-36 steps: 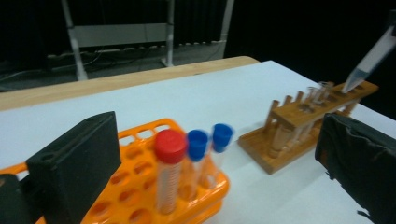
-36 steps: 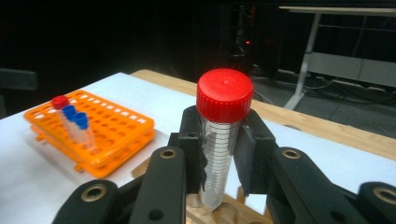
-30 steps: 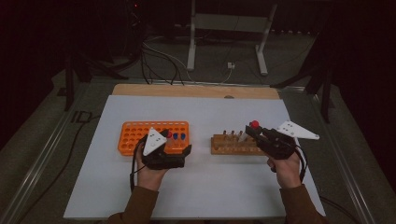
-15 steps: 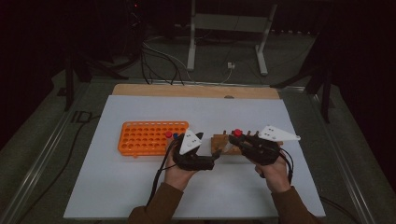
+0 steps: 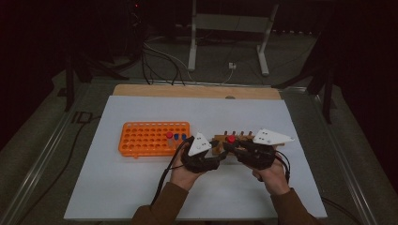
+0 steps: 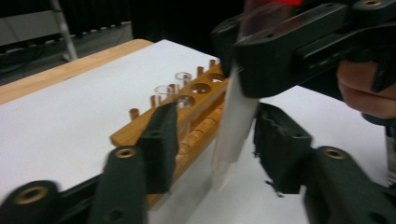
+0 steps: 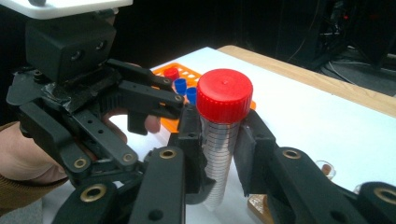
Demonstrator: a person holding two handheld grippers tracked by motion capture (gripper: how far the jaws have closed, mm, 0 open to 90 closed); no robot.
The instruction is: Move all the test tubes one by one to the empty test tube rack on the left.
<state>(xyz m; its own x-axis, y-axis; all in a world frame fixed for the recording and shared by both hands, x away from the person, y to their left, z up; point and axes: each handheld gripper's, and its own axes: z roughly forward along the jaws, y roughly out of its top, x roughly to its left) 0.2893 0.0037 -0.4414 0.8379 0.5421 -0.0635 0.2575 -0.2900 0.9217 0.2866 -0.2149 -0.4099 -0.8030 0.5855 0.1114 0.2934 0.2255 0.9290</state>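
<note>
My right gripper (image 7: 220, 122) is shut on a clear, graduated tube with a red cap (image 7: 224, 93) and holds it upright over the left end of the wooden rack (image 5: 244, 139). My left gripper (image 6: 217, 115) faces it from the left. Its jaws have just been closing and now straddle the tube's lower end (image 6: 233, 128); a gap still shows at the left pad. In the high view the two grippers meet at the middle of the white mat, with the red cap (image 5: 231, 139) between them.
An orange rack (image 5: 145, 138) with many round holes lies left of the hands and carries a red-capped and two blue-capped tubes (image 5: 176, 137) at its right end. Two short clear vials (image 6: 173, 84) stand in the wooden rack. A wooden board edge (image 5: 197, 91) lies behind the mat.
The left hand swung right from the orange rack toward the wooden rack. The right hand carried the tube left to meet it. The left jaws narrowed around the tube's lower end.
</note>
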